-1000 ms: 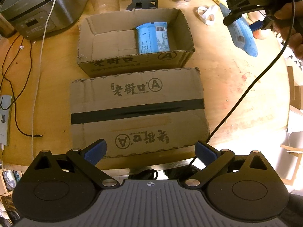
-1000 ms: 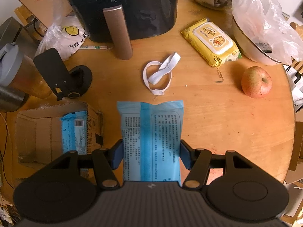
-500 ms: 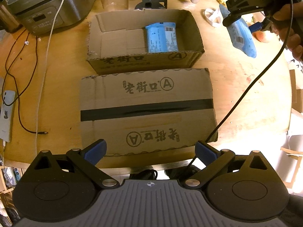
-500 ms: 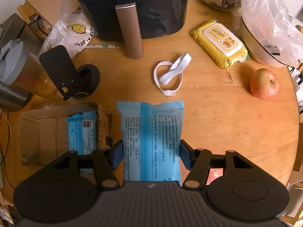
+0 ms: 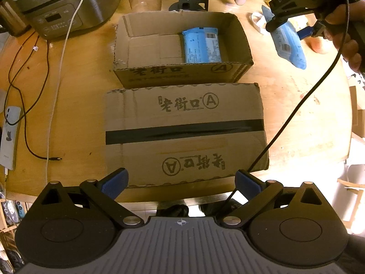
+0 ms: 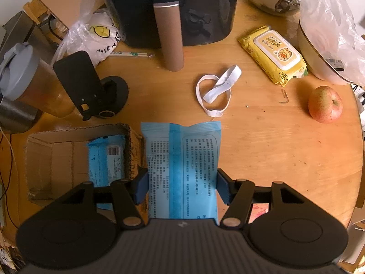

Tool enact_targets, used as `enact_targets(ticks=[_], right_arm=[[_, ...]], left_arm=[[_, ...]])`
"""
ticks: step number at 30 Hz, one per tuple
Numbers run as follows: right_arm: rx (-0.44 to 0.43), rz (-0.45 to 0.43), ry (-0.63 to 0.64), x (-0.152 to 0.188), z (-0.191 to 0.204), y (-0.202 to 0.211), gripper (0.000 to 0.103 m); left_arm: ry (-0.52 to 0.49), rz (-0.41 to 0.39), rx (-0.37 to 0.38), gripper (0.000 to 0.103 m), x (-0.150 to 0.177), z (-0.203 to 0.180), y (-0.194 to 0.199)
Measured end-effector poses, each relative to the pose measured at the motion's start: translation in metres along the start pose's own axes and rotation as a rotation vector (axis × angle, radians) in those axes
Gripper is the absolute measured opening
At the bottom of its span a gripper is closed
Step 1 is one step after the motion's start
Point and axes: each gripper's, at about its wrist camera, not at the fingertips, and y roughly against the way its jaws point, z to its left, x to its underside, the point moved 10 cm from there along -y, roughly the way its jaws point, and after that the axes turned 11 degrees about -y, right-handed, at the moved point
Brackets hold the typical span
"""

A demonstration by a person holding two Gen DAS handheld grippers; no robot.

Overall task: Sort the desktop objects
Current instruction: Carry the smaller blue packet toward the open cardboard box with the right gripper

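right gripper (image 6: 182, 189) clamped on a blue tissue pack (image 6: 181, 171), long axis running along the fingers, carried above the table; open cardboard box (image 5: 241, 34) lying to the left of the held pack, already holding a second blue pack (image 5: 202, 45). left gripper (image 5: 181, 180) spread wide and empty over the taped closed box (image 5: 182, 127), farther from the job. apple (image 6: 325, 104), yellow wipes (image 6: 273, 53) and white strap (image 6: 216, 90) visible only from the right wrist; closed box only from the left

Round wood table (image 6: 285, 159) (warm light)
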Motion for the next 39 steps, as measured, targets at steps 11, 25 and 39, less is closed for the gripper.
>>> enact_targets(ticks=[11, 25, 39], right_arm=[[0.004, 0.001, 0.011, 0.0, 0.012, -0.002, 0.059], [0.0, 0.005, 0.025, 0.002, 0.03, -0.005, 0.059], [-0.013, 0.011, 0.046, 0.007, 0.052, -0.007, 0.059]], left_arm=[[0.006, -0.003, 0.004, 0.102, 0.002, 0.01, 0.001], [0.018, -0.005, 0.003, 0.102, 0.003, 0.024, 0.002], [0.033, -0.006, 0.001, 0.102, 0.008, 0.038, 0.003]])
